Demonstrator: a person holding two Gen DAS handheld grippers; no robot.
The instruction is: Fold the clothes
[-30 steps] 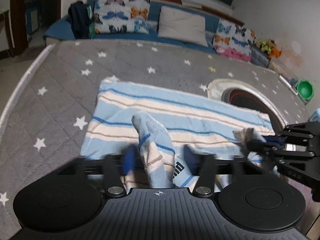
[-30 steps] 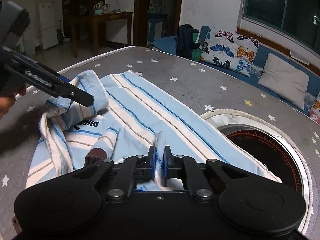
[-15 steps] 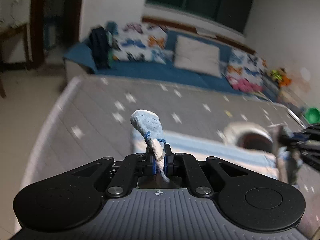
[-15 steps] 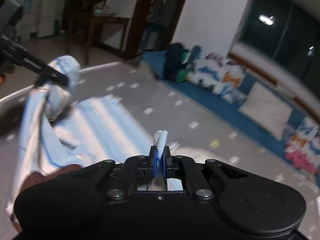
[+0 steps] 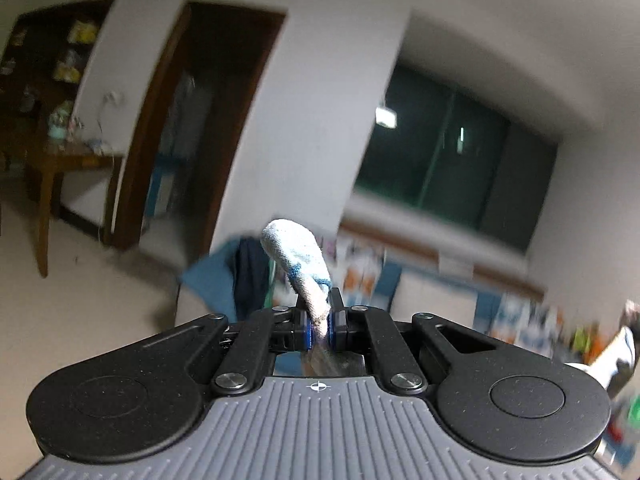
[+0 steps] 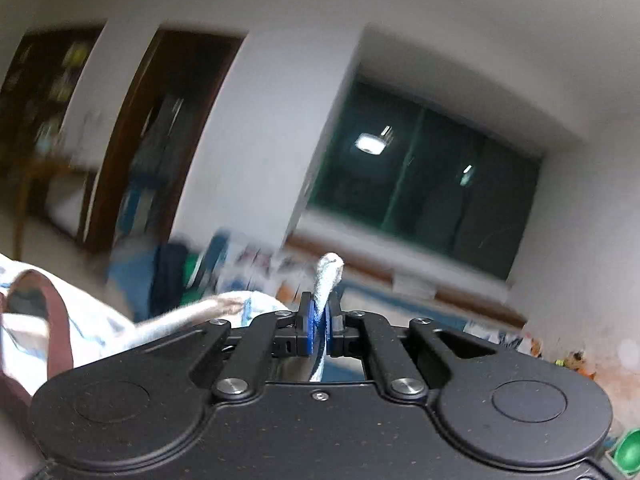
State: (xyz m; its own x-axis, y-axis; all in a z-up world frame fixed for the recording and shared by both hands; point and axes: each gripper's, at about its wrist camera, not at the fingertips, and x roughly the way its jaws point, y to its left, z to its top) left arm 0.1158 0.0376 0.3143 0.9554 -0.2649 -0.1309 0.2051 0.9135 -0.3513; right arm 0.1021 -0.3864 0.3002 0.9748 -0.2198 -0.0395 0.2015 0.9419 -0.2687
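Both grippers, left (image 5: 319, 326), right (image 6: 319, 330), jaws clamping striped garment (image 5: 294, 258).

Pale bare floor (image 5: 80, 280), wooden table (image 5: 60, 160) legs

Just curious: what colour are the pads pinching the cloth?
Blue pads, clearest in the right wrist view.

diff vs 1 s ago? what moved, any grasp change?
Left gripper closed on the striped garment within the last second. Both grippers then swung upward, lifting it off the bed; views now show wall and window. Unchanged: right gripper stays clamped on the garment.
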